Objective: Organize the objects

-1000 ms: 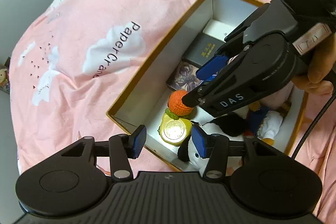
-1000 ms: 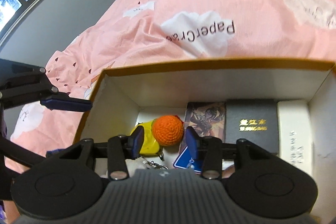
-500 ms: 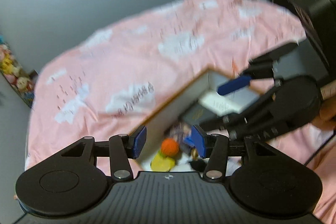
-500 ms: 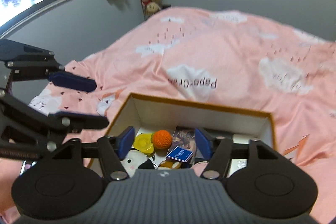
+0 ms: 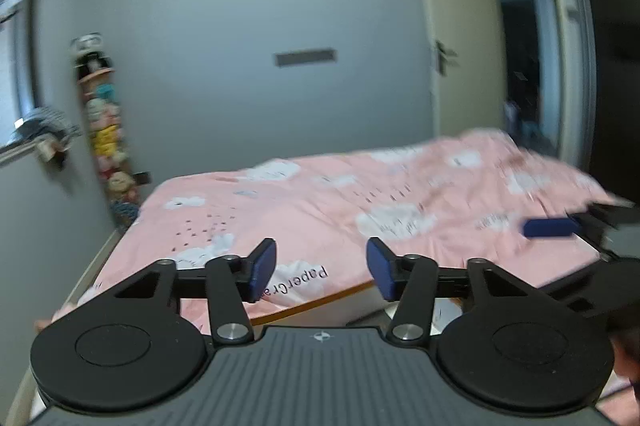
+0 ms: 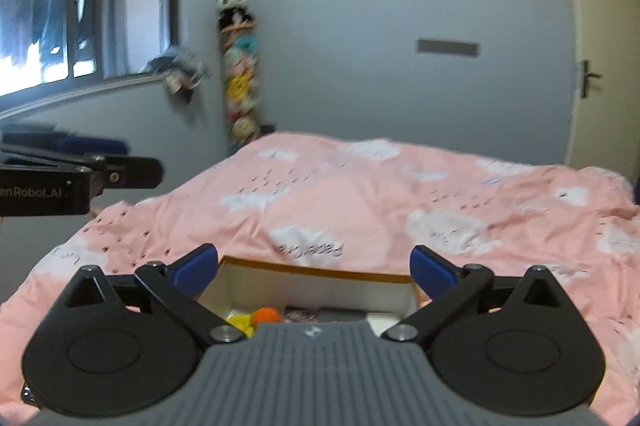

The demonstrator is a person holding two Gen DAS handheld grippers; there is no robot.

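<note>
Box (image 6: 316,276) contents lie clear of both tools: the right gripper (image 6: 314,266) is opening wide with nothing between its blue pads, the left gripper (image 5: 322,268) likewise opening and empty. White-walled and orange-rimmed, it sits on the pink quilt (image 6: 360,186), an orange ball (image 6: 266,315) inside.

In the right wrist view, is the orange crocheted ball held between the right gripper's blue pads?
No: the orange crocheted ball lies in the white cardboard box, while the right gripper is opening, empty.

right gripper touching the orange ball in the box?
Apart. In the right wrist view the right gripper is opening, its fingers empty above the box; the orange ball lies inside, clear of both.
</note>
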